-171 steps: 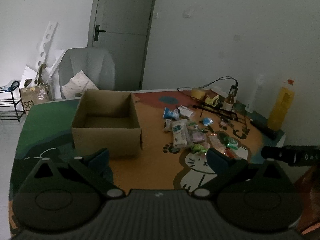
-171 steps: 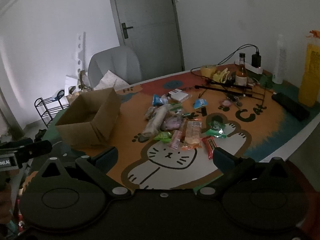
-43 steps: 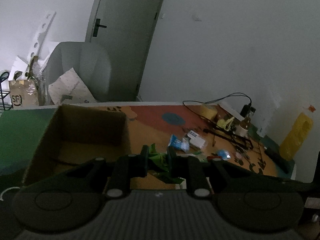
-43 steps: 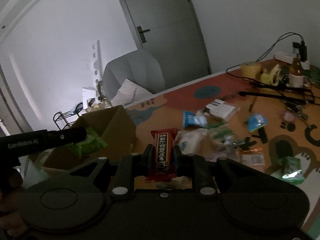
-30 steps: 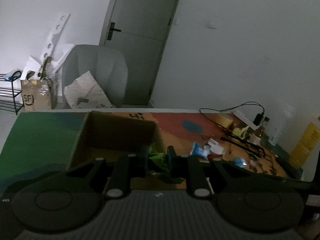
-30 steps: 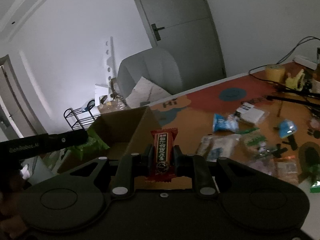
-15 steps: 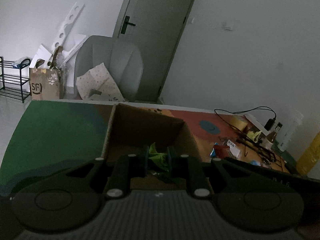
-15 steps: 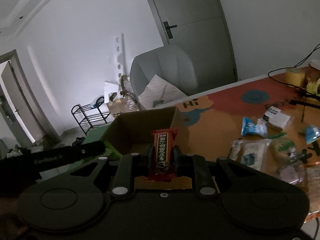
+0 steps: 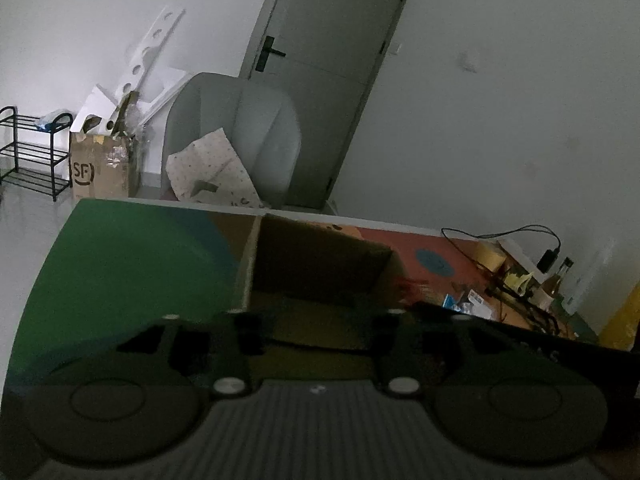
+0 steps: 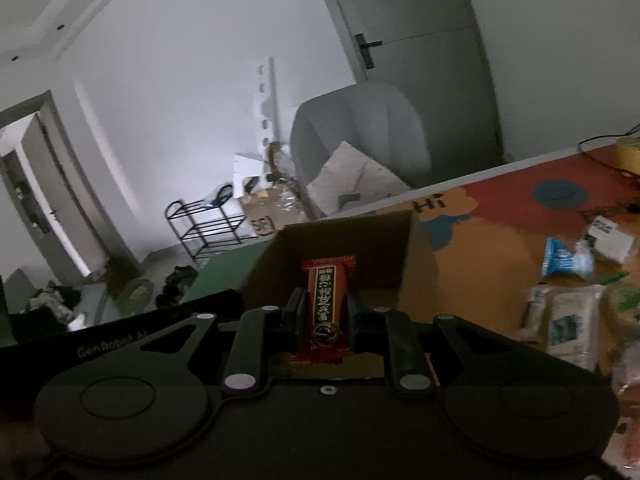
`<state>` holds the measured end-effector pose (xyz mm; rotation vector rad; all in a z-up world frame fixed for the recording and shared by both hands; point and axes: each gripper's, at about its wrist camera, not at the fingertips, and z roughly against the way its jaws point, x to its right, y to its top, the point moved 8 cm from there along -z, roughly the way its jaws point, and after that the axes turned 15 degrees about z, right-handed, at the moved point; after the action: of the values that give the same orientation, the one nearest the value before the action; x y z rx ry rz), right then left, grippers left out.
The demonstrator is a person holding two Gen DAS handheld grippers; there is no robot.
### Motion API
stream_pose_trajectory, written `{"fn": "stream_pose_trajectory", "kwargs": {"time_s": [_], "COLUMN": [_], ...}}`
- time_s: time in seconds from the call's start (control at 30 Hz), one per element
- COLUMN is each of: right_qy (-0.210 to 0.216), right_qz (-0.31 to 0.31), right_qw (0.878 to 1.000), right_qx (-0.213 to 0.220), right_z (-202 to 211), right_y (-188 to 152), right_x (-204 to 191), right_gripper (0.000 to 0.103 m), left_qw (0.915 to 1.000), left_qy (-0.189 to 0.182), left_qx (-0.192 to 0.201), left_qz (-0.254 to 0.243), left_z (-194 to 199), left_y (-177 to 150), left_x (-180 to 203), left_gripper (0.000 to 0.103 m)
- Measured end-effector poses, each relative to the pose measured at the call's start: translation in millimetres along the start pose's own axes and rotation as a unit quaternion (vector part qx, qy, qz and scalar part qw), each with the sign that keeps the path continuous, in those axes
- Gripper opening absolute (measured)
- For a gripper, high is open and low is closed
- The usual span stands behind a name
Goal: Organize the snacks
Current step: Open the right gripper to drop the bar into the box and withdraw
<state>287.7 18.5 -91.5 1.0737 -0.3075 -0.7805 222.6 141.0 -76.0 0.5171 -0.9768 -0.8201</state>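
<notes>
Your left tongs [image 9: 316, 316] are now wide and empty; the green snack has dropped into the box [image 9: 320, 264], mid-frame. Your right tongs [image 10: 327, 314] are holding the red bar [image 10: 326, 312] over it.

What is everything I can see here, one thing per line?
Box: one, brown cardboard, open, on the mat near the tongs.
Red bar: one, red wrapper, upright in the right tongs, in front of the box.
Blue packet: one, on the mat right of the box.
Other snacks: several, pale or clear wrappers, loose on the mat at right.
Mat: one, green, orange and red.
Chair: one, grey, behind the table.
Door: one, grey, shut.
Rack: one, black, on the floor.
Left tongs: open, holding nothing, above the box.
Right tongs: shut on the red bar.
</notes>
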Motion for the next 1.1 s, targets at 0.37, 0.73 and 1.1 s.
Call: {"fn": "stream_pose_trajectory", "kwargs": {"time_s": [0.37,0.73,1.1], "right_qy": [-0.053,-0.096,-0.115], "right_qz": [-0.010,-0.015,-0.004], "right_qw": [0.998,0.995,0.993], "right_qx": [0.012,0.003,0.003], "right_z": [29,70,101], "right_y": [-8,-29,-41], "right_x": [27,66,79], "right_gripper": [0.069,0.094,0.103], "left_qw": [0.9994,0.9996,0.9990], "left_qy": [0.019,0.014,-0.004], "left_qx": [0.019,-0.007,-0.022], "left_qz": [0.021,-0.022,-0.039], "left_z": [6,4,9], "left_y": [2,-21,-45], "left_x": [-4,28,54], "left_gripper": [0.090,0.096,0.100]}}
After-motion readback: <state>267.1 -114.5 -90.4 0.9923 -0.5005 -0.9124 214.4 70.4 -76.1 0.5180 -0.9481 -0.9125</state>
